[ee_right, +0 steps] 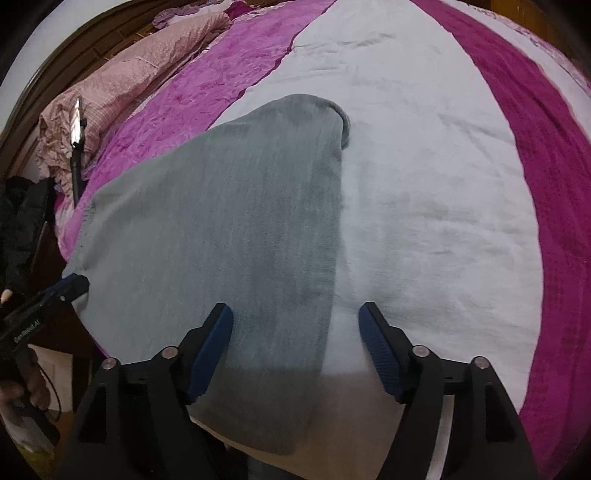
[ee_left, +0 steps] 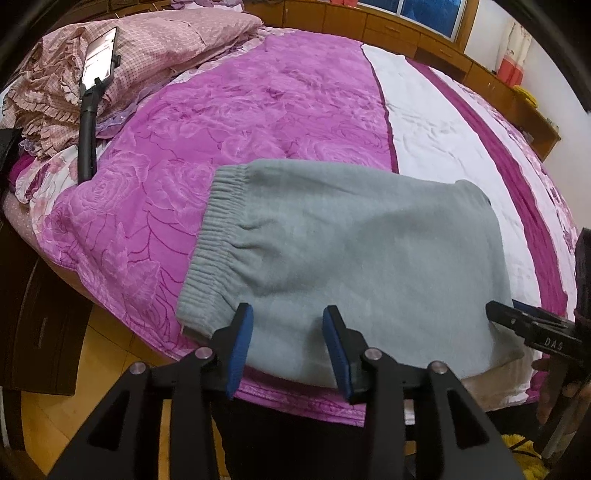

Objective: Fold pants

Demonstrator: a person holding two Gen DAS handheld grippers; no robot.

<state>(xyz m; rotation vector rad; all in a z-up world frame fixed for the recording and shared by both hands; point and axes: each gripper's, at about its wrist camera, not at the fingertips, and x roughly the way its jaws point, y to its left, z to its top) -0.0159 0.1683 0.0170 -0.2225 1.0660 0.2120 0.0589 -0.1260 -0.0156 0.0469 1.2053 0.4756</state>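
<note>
Grey fleece pants [ee_left: 351, 254] lie folded on the bed, with the ribbed elastic waistband [ee_left: 214, 229] at the left in the left wrist view. The same pants [ee_right: 229, 229] fill the middle left of the right wrist view. My left gripper [ee_left: 288, 343] is open and empty, its blue pads just above the pants' near edge. My right gripper [ee_right: 295, 347] is open and empty over the pants' right edge. In the left wrist view the right gripper [ee_left: 532, 325] shows at the far right. In the right wrist view the left gripper [ee_right: 48, 299] shows at the far left.
The bed has a purple rose-patterned blanket [ee_left: 207, 122] and a white sheet [ee_right: 424, 184] with a magenta stripe [ee_right: 546, 166]. A pink checked quilt [ee_left: 147, 48] lies at the head. A phone on a black stand [ee_left: 96, 70] stands at the left. Wooden cabinets [ee_left: 406, 33] line the far wall.
</note>
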